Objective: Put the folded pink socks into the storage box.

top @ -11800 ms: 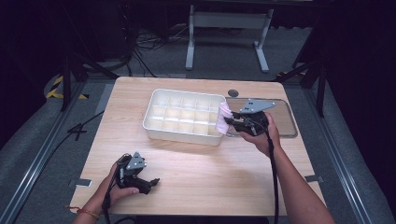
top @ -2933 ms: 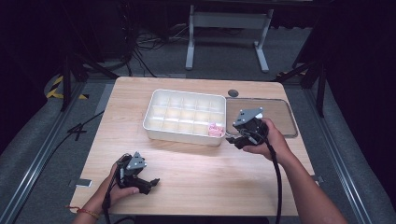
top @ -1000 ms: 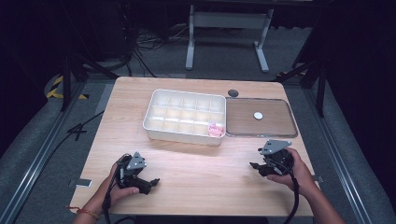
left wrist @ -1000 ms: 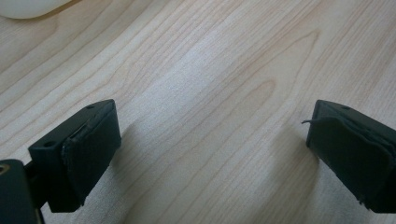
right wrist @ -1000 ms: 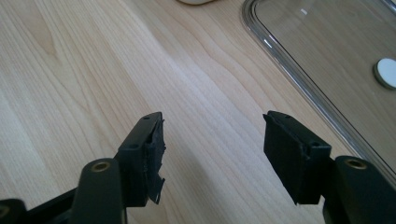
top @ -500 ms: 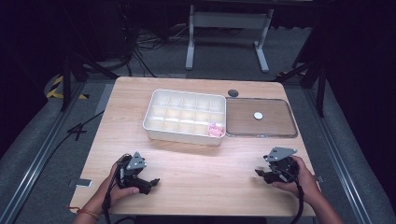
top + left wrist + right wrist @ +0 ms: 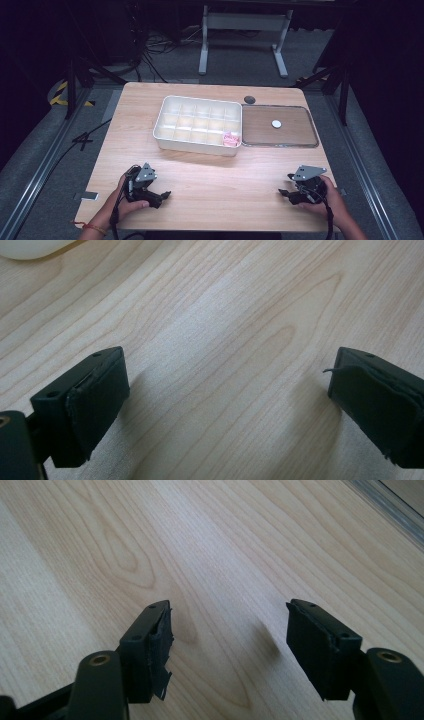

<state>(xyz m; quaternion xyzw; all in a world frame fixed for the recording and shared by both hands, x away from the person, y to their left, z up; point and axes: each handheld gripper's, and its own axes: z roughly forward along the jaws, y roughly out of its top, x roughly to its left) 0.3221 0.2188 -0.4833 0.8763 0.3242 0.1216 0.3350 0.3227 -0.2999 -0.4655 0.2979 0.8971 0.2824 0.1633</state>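
Since half a second before, the right gripper [image 7: 292, 191] had barely shifted, resting near the table's [image 7: 225, 175] front edge, well right of the white divided tray [image 7: 197, 125], jaws spread and empty. Left gripper [image 7: 159, 196] lay unmoved, jaws also apart. Something pink [image 7: 230, 139], perhaps a wrapped sweet, sat in the tray's near-right compartment.

The right gripper [image 7: 287, 192] has left the white compartment tray [image 7: 172, 137], where it earlier hovered at the near right corner, and now sits at the near right of the table [image 7: 225, 175], its jaws spread over bare wood. A small pink thing [image 7: 231, 139], possibly crumpled wrapping, now lies in the tray's near right compartment, well ahead of those jaws.
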